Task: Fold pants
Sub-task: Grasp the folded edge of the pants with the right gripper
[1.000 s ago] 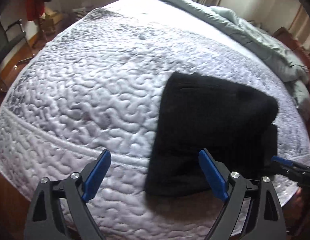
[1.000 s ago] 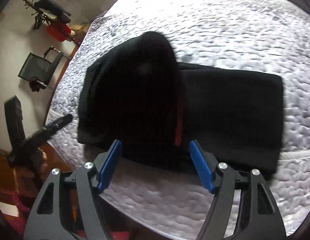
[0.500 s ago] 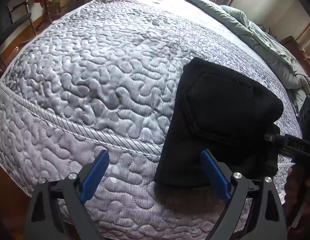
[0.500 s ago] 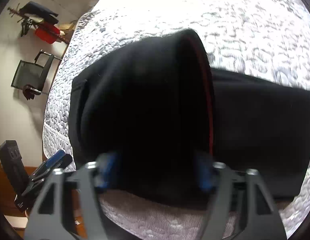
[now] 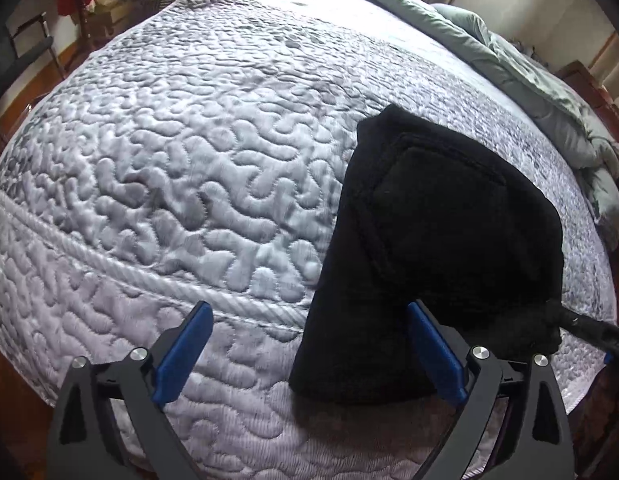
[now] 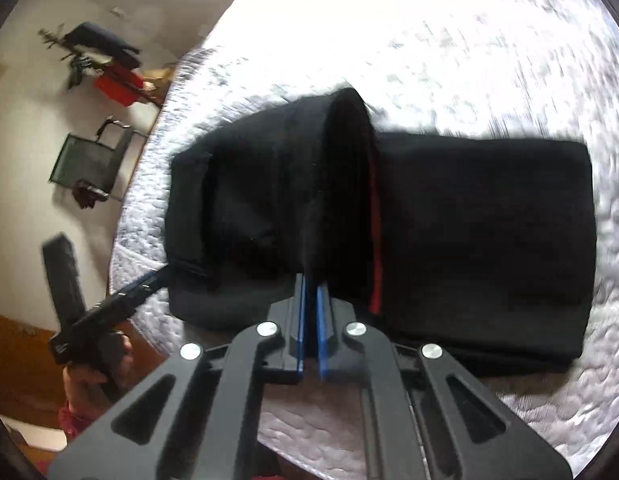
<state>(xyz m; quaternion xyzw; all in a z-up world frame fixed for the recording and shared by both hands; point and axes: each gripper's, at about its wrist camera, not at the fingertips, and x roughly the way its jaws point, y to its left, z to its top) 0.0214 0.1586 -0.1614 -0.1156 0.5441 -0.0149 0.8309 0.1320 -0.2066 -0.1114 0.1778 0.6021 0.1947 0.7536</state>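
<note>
The black pants (image 5: 437, 248) lie partly folded on the quilted bed near its front edge. In the right wrist view the pants (image 6: 481, 240) show a raised fold with a red inner stripe. My right gripper (image 6: 310, 294) is shut on the near edge of that raised fold. My left gripper (image 5: 305, 350) is open and empty, with its right finger over the pants' near left corner. The right gripper's dark fingers (image 5: 581, 326) show at the pants' right edge in the left wrist view. The left gripper (image 6: 121, 300) shows at the left in the right wrist view.
The white quilted bedspread (image 5: 181, 168) covers the bed. A grey-green duvet (image 5: 541, 92) is bunched at the far right side. A black chair (image 6: 89, 160) and a rack with red things (image 6: 109, 72) stand by the wall beyond the bed's edge.
My right gripper has closed on the raised fold of the pants; it was open a second ago. My left gripper has moved closer to the bed and stays open.
</note>
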